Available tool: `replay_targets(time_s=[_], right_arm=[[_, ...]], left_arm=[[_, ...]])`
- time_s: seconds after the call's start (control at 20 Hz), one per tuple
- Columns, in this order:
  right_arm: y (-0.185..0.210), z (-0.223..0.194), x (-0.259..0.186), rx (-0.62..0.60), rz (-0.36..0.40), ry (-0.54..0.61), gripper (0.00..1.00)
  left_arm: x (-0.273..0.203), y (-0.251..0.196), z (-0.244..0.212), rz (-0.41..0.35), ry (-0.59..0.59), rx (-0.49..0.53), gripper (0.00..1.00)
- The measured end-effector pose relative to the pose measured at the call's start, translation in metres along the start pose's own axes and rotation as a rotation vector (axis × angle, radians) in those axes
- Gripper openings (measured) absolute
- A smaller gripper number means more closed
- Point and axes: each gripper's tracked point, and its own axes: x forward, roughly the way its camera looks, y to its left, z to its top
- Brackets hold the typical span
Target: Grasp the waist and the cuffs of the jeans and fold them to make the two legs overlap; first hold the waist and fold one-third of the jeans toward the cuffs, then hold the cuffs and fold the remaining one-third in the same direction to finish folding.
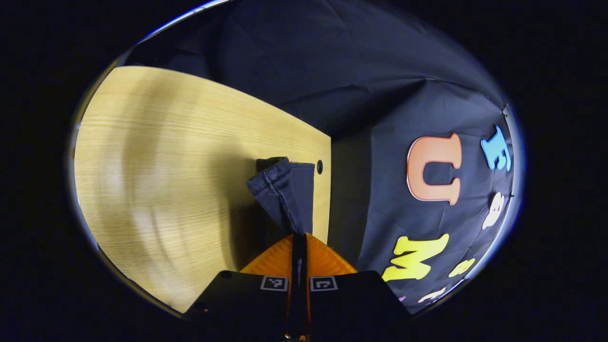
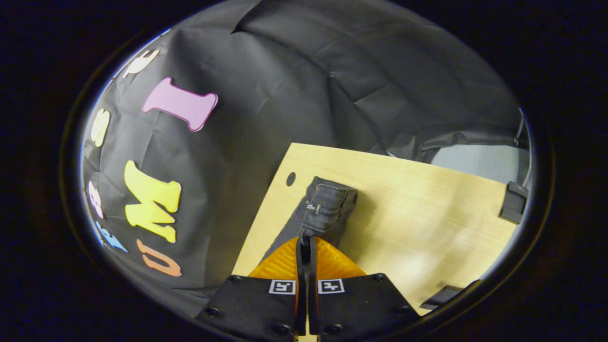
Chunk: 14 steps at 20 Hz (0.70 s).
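Left gripper view: 1 left gripper (image 1: 299,247), its 2 fingers (image 1: 273,259) pressing together on dark denim, so it's clamping the jeans (image 1: 285,192). 1 cuff w/ a stitched hem is showing past the fingertips, fabric rising from the pinch & draping over the wooden table (image 1: 156,166) nr its far right corner. 1 small round hole (image 1: 319,166) is sitting in the tabletop just beside the cuff, right by the table edge. Black cloth booth wall (image 1: 332,66) is running behind & to the right of the table.

Right gripper view: 1 right gripper (image 2: 306,247), 2 fingers (image 2: 332,261) closing tight w/ denim caught between them, so it's also gripping the jeans (image 2: 327,206). Bunched fabric here is carrying 1 small label patch, too small to make out; can't tell for sure which part of the garment this is. It's resting on the table (image 2: 427,199) nr the left edge, w/ 1 round hole (image 2: 290,179) close to it toward the corner. 2 dark block-like fittings (image 2: 514,202) are sitting at the table's right side, 1 higher & 1 lower. Black cloth wall (image 2: 308,71) is hanging behind.
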Motion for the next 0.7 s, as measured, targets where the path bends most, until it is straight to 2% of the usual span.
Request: replay_targets(time_s=[0.1,0.4,0.5,0.55,0.7], right_arm=[[0.018,0.006,0.016,-0.009,0.016,-0.002,0.02],[0.052,0.022,0.068,-0.061,0.037,-0.031,0.0],[0.06,0.022,0.091,-0.083,0.042,-0.034,0.02],[0.065,0.023,0.104,-0.086,0.048,-0.037,0.0],[0.071,0.023,0.14,-0.079,0.045,-0.037,0.02]], left_arm=[[0.02,-0.012,0.001,0.018,0.006,0.054,0.03],[0.08,-0.04,0.0,0.032,0.019,0.274,0.03],[0.103,-0.058,0.0,0.002,0.018,0.289,0.03],[0.116,-0.058,-0.001,0.005,0.016,0.294,0.03],[0.149,-0.056,-0.005,0.006,0.041,0.253,0.03]])
